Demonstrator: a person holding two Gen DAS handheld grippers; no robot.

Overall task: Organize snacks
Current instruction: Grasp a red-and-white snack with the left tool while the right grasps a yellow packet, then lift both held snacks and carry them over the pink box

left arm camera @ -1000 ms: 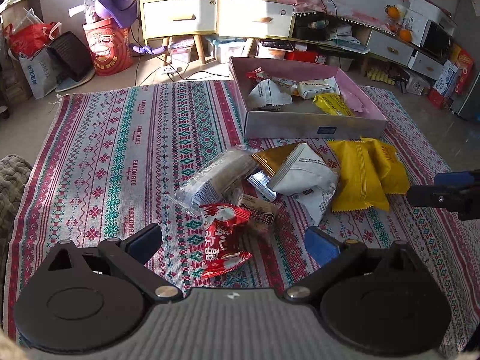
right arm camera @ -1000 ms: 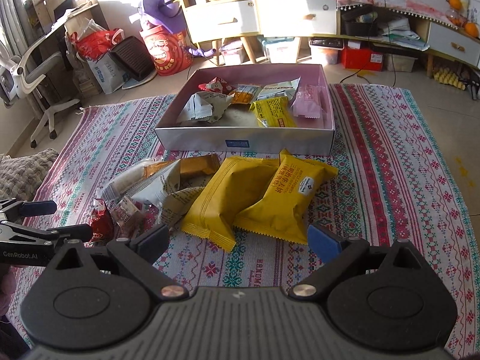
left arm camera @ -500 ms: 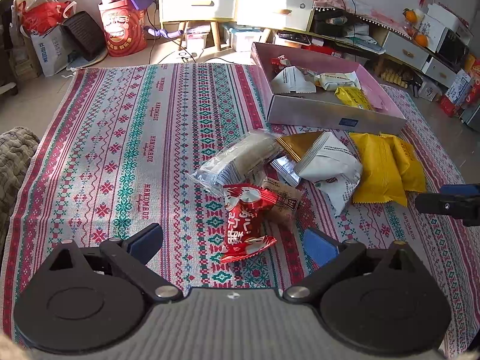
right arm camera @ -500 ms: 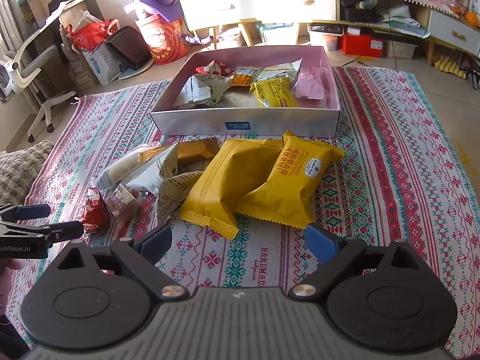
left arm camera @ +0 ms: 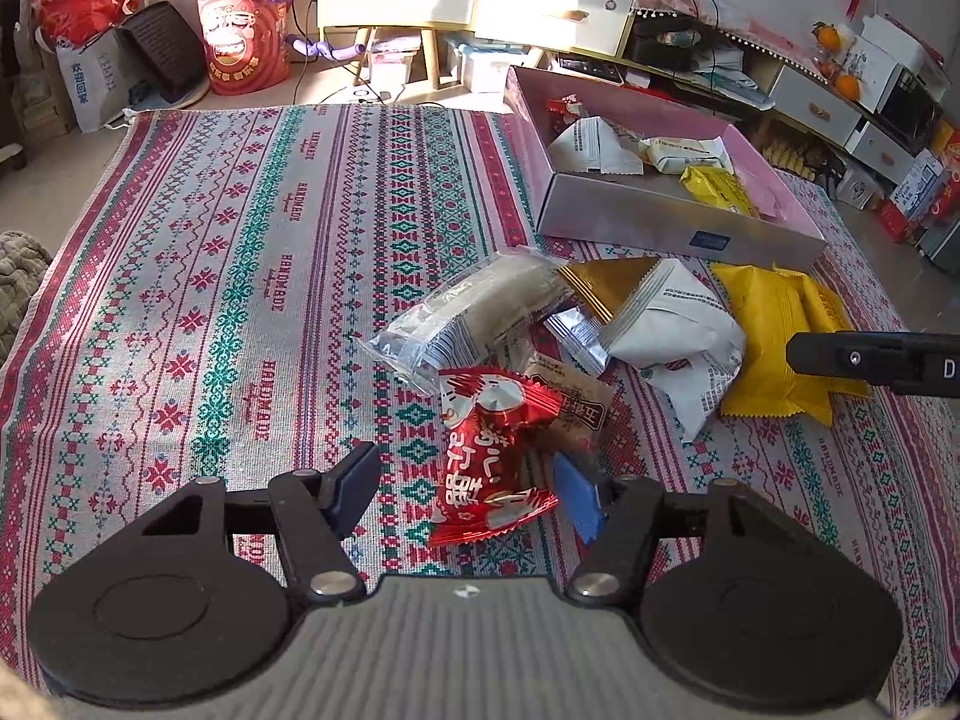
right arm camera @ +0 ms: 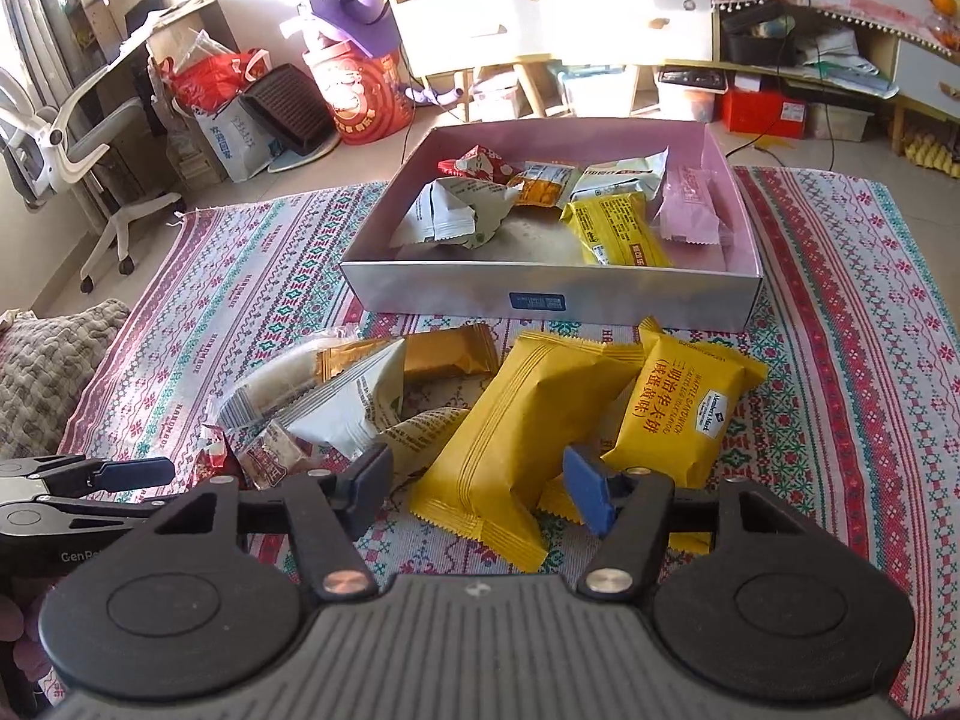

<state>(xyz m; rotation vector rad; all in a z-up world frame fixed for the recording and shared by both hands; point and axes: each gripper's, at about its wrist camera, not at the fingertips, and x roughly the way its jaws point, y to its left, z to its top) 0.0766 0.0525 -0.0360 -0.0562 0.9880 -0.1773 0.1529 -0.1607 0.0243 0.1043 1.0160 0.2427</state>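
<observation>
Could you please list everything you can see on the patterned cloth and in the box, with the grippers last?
Patterned cloth: one, red, green and white, spread on the floor.
Box: one, silver outside, pink inside, at the cloth's far side.
Snacks in box: about six; white, red, orange, yellow, pink.
Yellow packets: two, on the cloth before the box.
Red packet: one, nearest the left gripper.
Clear-wrapped snack: one, left of the pile.
White packet: one, mid-pile.
Gold packet: one, behind the white packet.
Left gripper: jaws closing around the red packet.
Right gripper: jaws closing around a yellow packet.
</observation>
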